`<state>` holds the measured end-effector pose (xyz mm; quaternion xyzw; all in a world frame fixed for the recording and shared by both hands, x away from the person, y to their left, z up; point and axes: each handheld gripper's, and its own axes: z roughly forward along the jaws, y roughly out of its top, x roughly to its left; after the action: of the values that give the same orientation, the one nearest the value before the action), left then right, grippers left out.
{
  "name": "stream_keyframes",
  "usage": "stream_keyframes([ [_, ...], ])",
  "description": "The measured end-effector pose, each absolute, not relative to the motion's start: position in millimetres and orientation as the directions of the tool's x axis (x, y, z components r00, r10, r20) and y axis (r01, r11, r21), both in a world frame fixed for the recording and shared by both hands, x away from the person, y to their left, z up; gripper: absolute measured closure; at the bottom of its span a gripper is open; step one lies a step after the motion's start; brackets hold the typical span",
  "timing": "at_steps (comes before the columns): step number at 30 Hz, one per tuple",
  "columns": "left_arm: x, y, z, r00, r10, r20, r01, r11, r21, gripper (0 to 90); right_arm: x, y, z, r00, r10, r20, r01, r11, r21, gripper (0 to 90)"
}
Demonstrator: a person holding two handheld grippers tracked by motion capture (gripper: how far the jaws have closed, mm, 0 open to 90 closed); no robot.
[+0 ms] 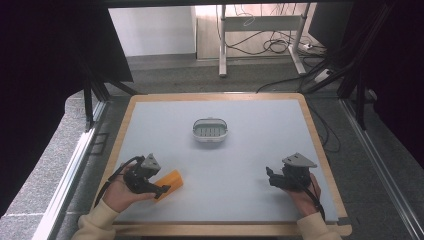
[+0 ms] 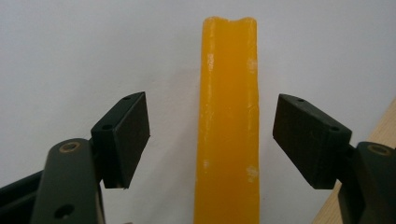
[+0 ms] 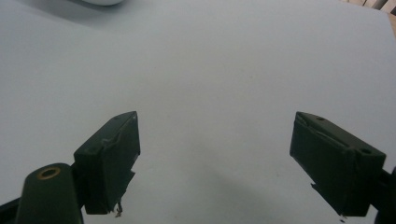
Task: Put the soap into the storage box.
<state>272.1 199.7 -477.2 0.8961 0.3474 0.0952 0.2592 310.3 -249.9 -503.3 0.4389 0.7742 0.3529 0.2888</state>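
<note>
No legible markings. Left gripper (image 2: 212, 140) spread, astride orange bar (image 2: 228, 121), not touching. Right gripper (image 3: 215, 158) spread over bare table (image 1: 260, 150). White basket (image 1: 210, 130) at 12 o'clock, unobstructed.

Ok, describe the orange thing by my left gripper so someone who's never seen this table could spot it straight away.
Start at the grey table top and go to its near left corner, where the left gripper hovers. The orange bar lies flat there, between that gripper's open jaws without touching them. It is the one brightly coloured thing; the white basket sits mid-table.
</note>
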Motion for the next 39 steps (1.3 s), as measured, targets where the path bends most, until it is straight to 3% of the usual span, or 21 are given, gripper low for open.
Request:
stream_keyframes([
  [19, 278, 190, -497, 0.756, 0.654, -0.025, 0.595, -0.67, 0.444, 41.2, 310, -249, -504, -0.45, 0.88, -0.151, 0.477, 0.38, 0.793, 16.2],
  [29, 277, 188, -501, 0.773, 0.634, -0.013, 0.574, -0.692, 0.438, 60.9, 310, -249, -504, -0.449, 0.879, -0.157, 0.476, 0.384, 0.791, 16.2],
  [39, 278, 189, -501, 0.777, 0.63, -0.018, 0.572, -0.692, 0.44, 61.5, 311, -249, -505, -0.449, 0.878, -0.163, 0.475, 0.389, 0.789, 16.2],
])
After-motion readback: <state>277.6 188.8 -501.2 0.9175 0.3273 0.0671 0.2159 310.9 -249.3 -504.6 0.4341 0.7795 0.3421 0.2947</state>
